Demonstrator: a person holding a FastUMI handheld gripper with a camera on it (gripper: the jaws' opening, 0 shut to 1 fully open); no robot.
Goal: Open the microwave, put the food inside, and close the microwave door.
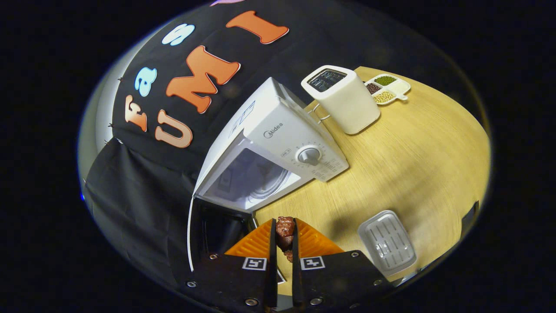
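The tongs [284, 237] pinch a reddish-brown chunk of meat [285, 229] just short of the white box-shaped microwave [278, 143], its door [191, 226] swung open, on the pale wooden counter [404, 165]. A loose grip could drop the food before the cavity.

tongs [284, 237] pinching food [285, 229], microwave [278, 148] apparently open

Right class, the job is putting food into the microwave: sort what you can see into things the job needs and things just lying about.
Needed for the job:
- microwave, door open
- piece of brown food, pinched between the fingers
- gripper, shut on the food

Just lying about:
- toaster
- divided dish of beans
- clear plastic tray
- wooden table
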